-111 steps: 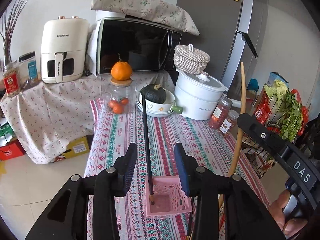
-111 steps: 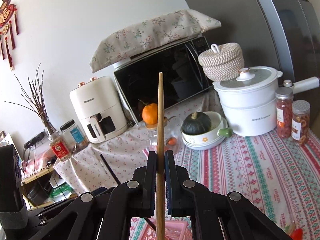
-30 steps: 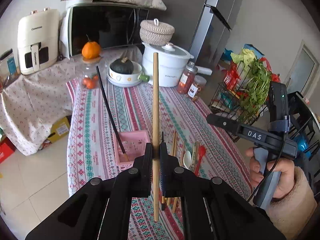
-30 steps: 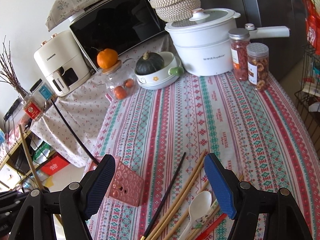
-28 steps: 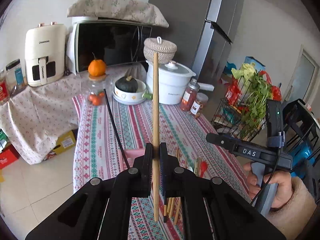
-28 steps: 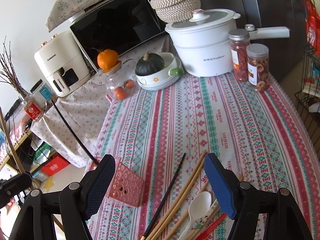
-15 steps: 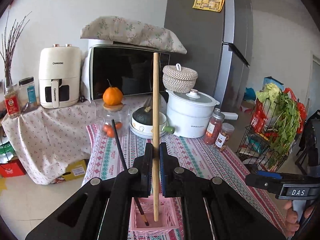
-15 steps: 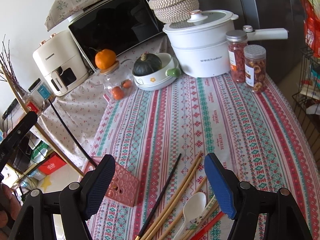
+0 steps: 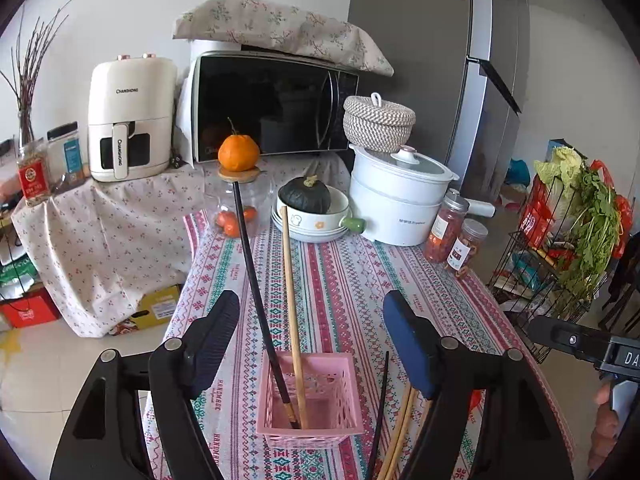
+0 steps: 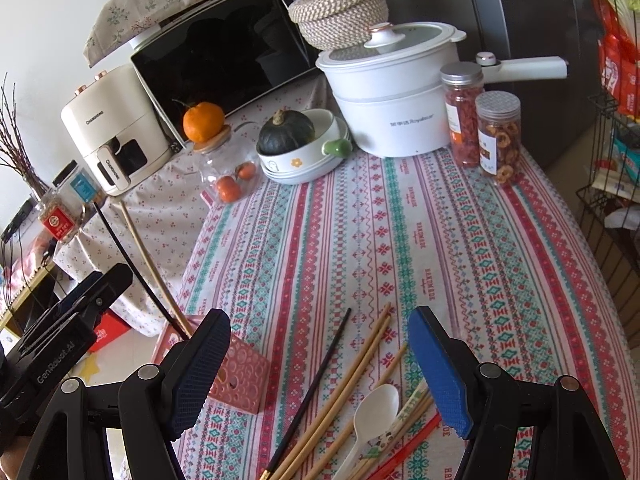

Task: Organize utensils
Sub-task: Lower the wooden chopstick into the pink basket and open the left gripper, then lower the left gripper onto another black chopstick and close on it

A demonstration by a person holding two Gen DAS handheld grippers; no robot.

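The left gripper (image 9: 312, 336) has just been opened wide; the wooden chopstick (image 9: 292, 316) is left leaning, beside a black chopstick (image 9: 256, 292), in the pink basket (image 9: 344, 396) below. The right gripper (image 10: 320, 364) is held open, empty, above loose chopsticks (image 10: 352, 372) and a white spoon (image 10: 370, 416).

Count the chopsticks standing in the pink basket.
2: a black chopstick and a wooden chopstick, side by side, leaning in the pink basket.

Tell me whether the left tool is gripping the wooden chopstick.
No: the left tool is open, and the wooden chopstick stands free in the pink basket.
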